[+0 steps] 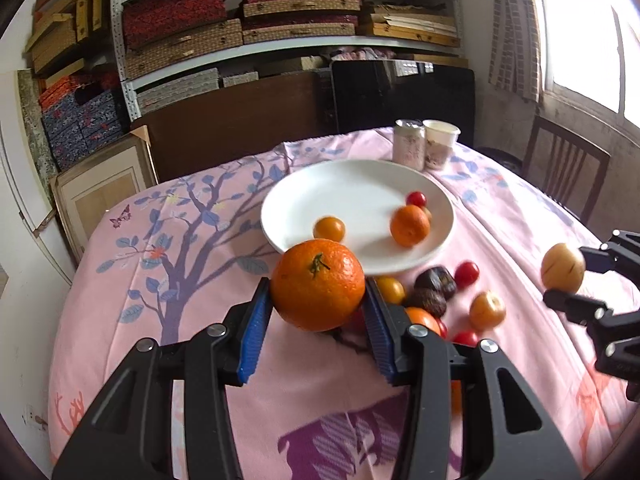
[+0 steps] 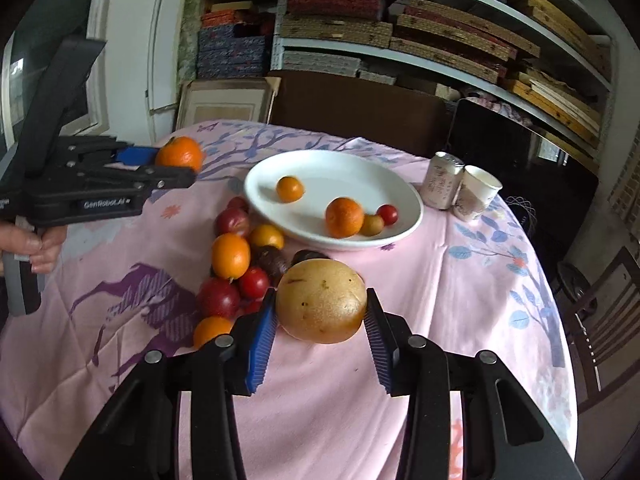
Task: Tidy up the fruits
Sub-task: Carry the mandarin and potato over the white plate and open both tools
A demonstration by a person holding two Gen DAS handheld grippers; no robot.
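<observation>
A round table covered with a pink cloth (image 1: 132, 280) printed with a tree fills the lower part of both views, and behind it, in the upper part, stand shelves (image 2: 440, 20) full of flat boxes. Near the centre of the table lies a white plate (image 1: 320, 192); in the right wrist view it carries a small orange fruit (image 2: 289, 189), a bigger tangerine (image 2: 344, 217), a brownish fruit (image 2: 372, 224) and a red cherry tomato (image 2: 387, 214). Behind the plate, toward the upper right, a can (image 1: 408, 144) and a paper cup (image 1: 440, 142) stand just beside each other. The left gripper (image 1: 318, 292), low in the centre of its own view, is closed partway on a large orange (image 1: 318, 284), with the blue pads touching both its sides, above the cloth and just in front of the plate rim. The right gripper (image 2: 322, 308) holds in the same way a yellow-brown round fruit (image 2: 322, 306), low in the centre of its view. A pile of loose fruits (image 2: 236, 256), red, orange and dark ones, rests on the cloth left of the centre, between the plate and the grippers.
</observation>
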